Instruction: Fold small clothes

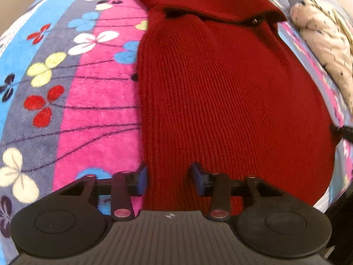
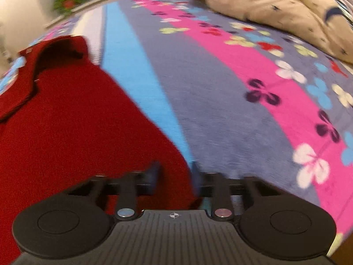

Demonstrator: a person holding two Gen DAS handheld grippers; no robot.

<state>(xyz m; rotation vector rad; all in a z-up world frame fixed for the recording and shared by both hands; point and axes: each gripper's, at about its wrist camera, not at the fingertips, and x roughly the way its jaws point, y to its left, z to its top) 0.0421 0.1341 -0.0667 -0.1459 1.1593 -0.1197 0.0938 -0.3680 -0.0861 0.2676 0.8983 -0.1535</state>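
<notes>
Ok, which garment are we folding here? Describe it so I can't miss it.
On the striped floral fleece blanket, look between the two grippers. The dark red ribbed knit sweater lies flat there, its collar folded over; the cream speckled bedding beside it is bunched, not flat.

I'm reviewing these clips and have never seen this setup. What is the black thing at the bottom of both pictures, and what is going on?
The black thing is a handheld two-finger gripper; a camera on each looks forward along its blue fingers. One picture comes from the left gripper, the other from the right gripper. Both are open at the near edge of a red knitted garment, lying flat on a flowered fleece blanket. A cream quilt lies behind. Nothing is gripped yet.
</notes>
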